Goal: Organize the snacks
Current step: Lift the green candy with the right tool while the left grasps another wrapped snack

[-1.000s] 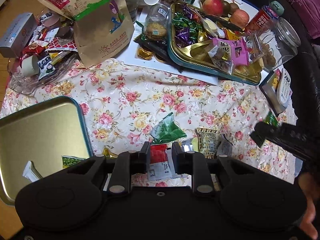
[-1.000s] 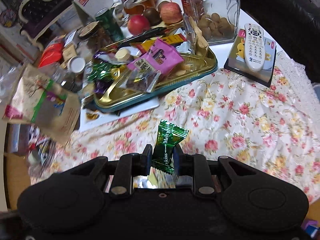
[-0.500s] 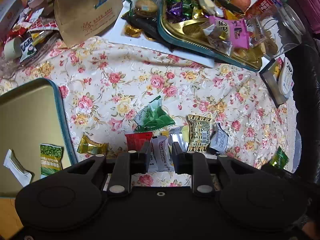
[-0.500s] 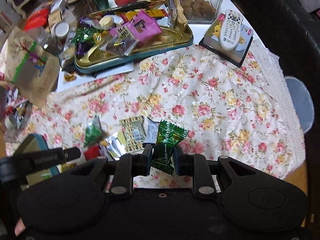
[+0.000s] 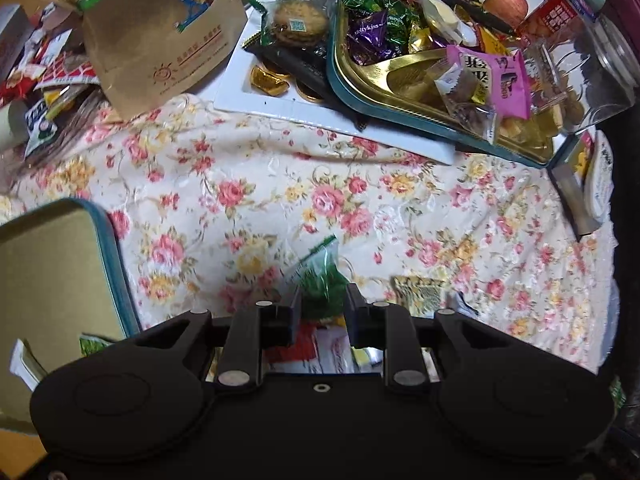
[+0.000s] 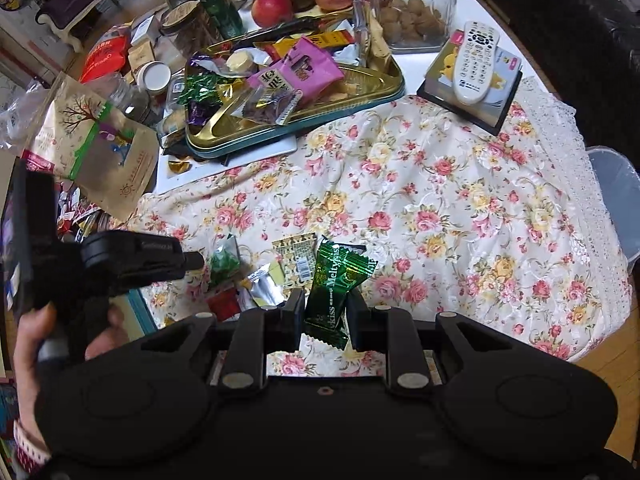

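The left gripper [image 5: 321, 312] has its fingers partly spread above a clear packet of green snacks [image 5: 320, 280]; it looks unpinched, though blur hides contact. It is light, crinkly and slippery, so take it mid-body. The right gripper [image 6: 322, 312] pinches a green Meltykiss candy [image 6: 334, 288] by its waist, ends poking past both fingers.

My candy wrapper [image 6: 335, 280] is shiny green foil. The flowery tablecloth [image 6: 440, 184] looks silky. The tray [image 6: 360, 96] is shiny gold metal.
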A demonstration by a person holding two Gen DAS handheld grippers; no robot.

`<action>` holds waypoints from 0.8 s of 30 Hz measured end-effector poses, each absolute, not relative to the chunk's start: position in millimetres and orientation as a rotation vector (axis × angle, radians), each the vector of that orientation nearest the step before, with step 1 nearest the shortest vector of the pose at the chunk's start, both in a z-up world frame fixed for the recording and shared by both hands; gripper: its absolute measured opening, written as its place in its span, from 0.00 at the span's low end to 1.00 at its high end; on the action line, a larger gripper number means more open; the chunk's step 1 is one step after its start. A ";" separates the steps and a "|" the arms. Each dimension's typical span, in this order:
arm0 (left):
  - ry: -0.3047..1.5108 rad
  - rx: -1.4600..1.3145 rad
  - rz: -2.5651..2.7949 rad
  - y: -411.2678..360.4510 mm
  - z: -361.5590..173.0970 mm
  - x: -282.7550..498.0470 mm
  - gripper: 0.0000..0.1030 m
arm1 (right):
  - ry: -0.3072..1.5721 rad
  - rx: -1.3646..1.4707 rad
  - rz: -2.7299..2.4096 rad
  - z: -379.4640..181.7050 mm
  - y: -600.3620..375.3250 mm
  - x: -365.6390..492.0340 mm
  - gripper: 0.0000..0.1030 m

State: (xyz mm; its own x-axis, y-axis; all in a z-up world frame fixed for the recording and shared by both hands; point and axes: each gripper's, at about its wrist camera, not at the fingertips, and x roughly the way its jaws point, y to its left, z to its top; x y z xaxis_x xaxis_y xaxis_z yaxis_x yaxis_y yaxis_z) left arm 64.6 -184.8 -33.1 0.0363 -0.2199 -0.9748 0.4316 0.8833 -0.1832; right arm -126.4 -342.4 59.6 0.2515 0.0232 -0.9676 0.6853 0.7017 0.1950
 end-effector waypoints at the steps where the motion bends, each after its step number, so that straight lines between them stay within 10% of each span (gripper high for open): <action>1: 1.451 0.180 -0.501 -187.2 -36.7 65.8 0.31 | 1.257 0.691 -0.503 58.6 -342.7 -126.5 0.23; 24: 1.560 0.130 -0.407 -197.8 -92.2 74.0 0.41 | 1.291 0.714 -0.505 52.9 -339.6 -124.9 0.23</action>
